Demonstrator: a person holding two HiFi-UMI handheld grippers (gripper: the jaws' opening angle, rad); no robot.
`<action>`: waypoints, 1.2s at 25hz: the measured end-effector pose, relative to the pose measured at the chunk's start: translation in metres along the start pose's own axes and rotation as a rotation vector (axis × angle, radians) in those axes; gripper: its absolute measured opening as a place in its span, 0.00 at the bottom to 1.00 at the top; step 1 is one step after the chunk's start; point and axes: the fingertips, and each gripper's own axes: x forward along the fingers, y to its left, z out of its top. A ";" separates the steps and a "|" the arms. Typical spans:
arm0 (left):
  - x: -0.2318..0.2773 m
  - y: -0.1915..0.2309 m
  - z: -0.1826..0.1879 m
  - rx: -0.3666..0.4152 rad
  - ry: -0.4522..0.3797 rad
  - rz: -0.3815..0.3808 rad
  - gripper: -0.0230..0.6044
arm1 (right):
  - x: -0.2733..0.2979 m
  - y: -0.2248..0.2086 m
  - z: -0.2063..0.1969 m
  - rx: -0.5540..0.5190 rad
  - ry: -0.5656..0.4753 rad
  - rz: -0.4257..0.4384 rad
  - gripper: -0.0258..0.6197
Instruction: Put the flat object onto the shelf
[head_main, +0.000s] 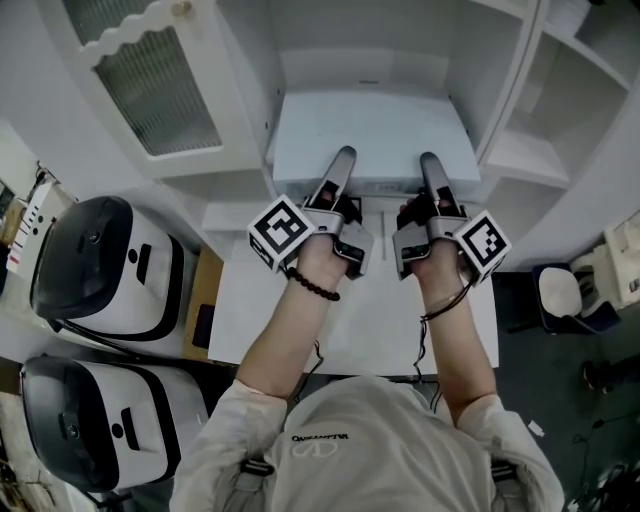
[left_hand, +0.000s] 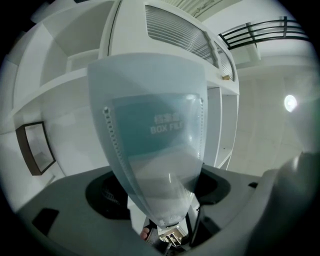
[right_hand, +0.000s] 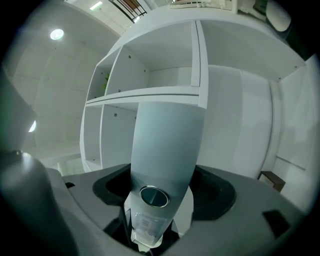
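left gripper (head_main: 342, 158), right gripper (head_main: 429, 162), clamping box file (head_main: 375, 130)

Head view looks from above the person, steeply down and forward over both forearms (head_main: 300, 320). The left gripper (head_main: 342, 168) and right gripper (head_main: 431, 170) sit side by side mid-frame. Each gripper view rides low on its own gripper, looking out along the jaws, very close. The file box (head_main: 370, 135) just ahead fills their centres, with white shelving (head_main: 545, 150) beyond. All three views share box and shelving.
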 end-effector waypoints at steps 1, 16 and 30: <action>0.000 0.001 0.001 0.004 -0.007 -0.002 0.58 | 0.001 -0.001 -0.001 -0.002 0.009 -0.001 0.58; 0.028 0.008 0.007 0.012 -0.045 -0.021 0.65 | 0.035 -0.008 0.014 0.027 0.079 -0.004 0.59; -0.037 0.000 0.008 0.344 -0.058 0.043 0.58 | -0.045 0.013 0.039 -0.469 -0.148 -0.027 0.35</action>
